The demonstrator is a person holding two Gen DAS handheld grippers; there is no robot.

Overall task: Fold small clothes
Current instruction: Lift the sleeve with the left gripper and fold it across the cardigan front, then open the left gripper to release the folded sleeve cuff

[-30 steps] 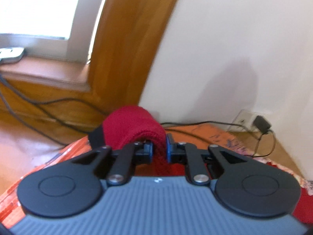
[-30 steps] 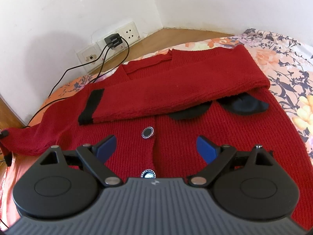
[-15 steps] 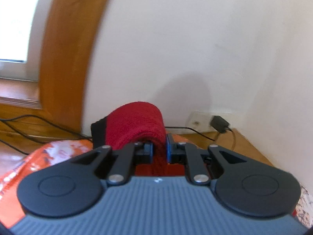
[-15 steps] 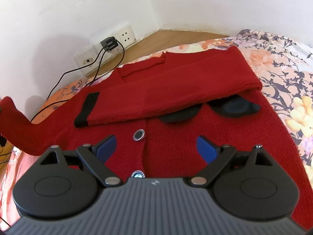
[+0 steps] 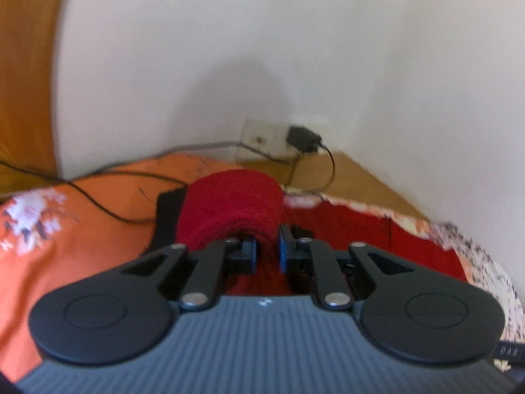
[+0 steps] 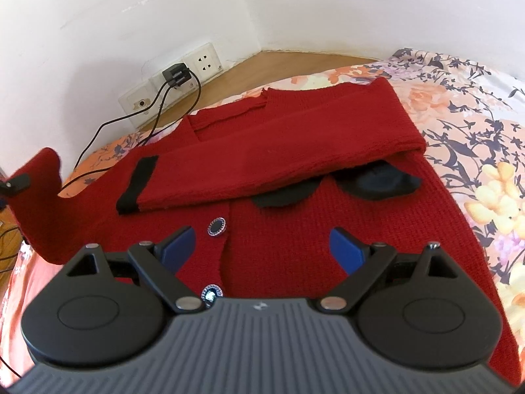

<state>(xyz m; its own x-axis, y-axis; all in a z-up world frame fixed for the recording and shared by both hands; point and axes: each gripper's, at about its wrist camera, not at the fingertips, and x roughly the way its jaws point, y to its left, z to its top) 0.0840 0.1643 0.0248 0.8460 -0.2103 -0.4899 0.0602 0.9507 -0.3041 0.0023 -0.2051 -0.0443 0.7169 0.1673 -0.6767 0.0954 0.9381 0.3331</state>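
Right now I see my left gripper (image 5: 266,251) with its two fingers pinched tight on the red sleeve (image 5: 229,210) of the cardigan (image 6: 328,229). That sleeve bunches up in a hump over the fingers, and its black cuff (image 5: 167,216) hangs down on the left side of them. From the right wrist camera I can see the same sleeve lifted up at the far left edge, above the bed.

My right gripper (image 6: 262,246) has its blue fingers (image 6: 344,249) wide apart, with nothing between them. It hangs over the front of the cardigan, and I cannot tell if it touches the wool.

The red cardigan lies flat on the flowery bedsheet (image 6: 475,131). Its other sleeve (image 6: 279,161) is folded across the chest, with a black cuff at the left end. A black collar (image 6: 374,184) peeks out from under that sleeve. Two round shiny buttons (image 6: 216,226) sit down the middle, one above the other, and the lower one is just by my left finger arm.

Behind the bed is a white wall with a socket plate (image 6: 177,78). A black charger (image 6: 177,74) is plugged in there, and its black wires (image 6: 115,124) run down toward the bed
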